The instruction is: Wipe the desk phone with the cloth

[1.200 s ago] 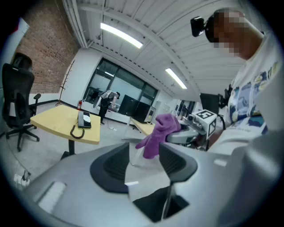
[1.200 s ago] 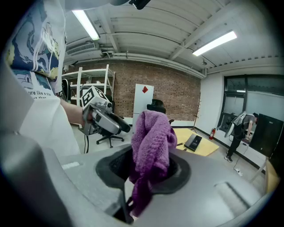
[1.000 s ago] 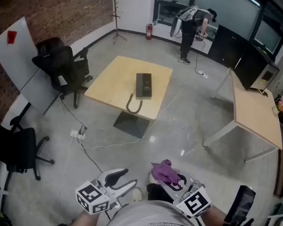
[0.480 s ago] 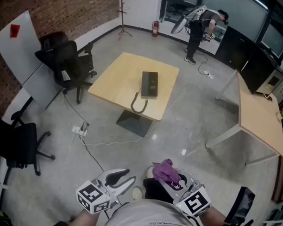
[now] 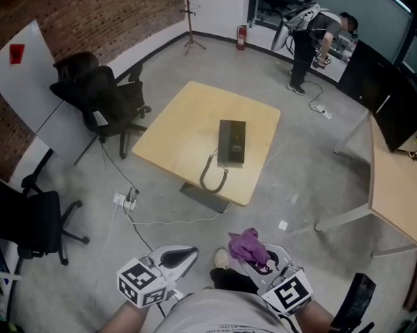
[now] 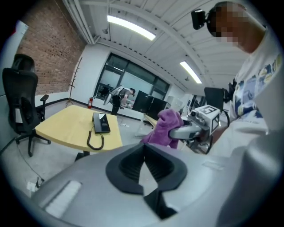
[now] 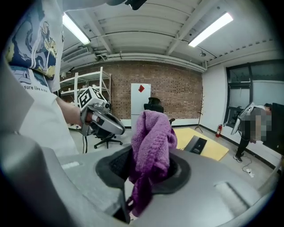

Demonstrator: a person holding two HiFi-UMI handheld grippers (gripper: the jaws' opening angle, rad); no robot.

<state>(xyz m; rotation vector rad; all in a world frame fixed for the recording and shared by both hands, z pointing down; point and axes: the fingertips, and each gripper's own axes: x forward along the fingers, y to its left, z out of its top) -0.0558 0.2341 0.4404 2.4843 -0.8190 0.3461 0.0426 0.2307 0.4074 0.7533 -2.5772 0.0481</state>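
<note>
A black desk phone point(image 5: 232, 141) lies on a square wooden table point(image 5: 187, 129) some way ahead, its handset and coiled cord point(image 5: 212, 174) trailing toward the near edge. The left gripper view shows the phone point(image 6: 101, 123) far off, and in the right gripper view it point(image 7: 196, 144) sits beyond the cloth. My right gripper point(image 5: 258, 257) is shut on a purple cloth point(image 5: 247, 245), which bunches up between the jaws point(image 7: 151, 146). My left gripper point(image 5: 186, 256) has just been closing; its jaws now meet with nothing between them point(image 6: 143, 153). Both grippers hang over the floor, well short of the table.
Two black office chairs point(image 5: 100, 91) point(image 5: 26, 223) stand at the left beside a leaning whiteboard point(image 5: 21, 87). A power strip with cables point(image 5: 124, 199) lies on the concrete floor. A second table point(image 5: 400, 183) stands at the right. A person point(image 5: 306, 36) bends over at the far back.
The left gripper's jaws went from open to shut, with nothing in them. The table and phone have come nearer in the head view. The cloth stays in the right gripper.
</note>
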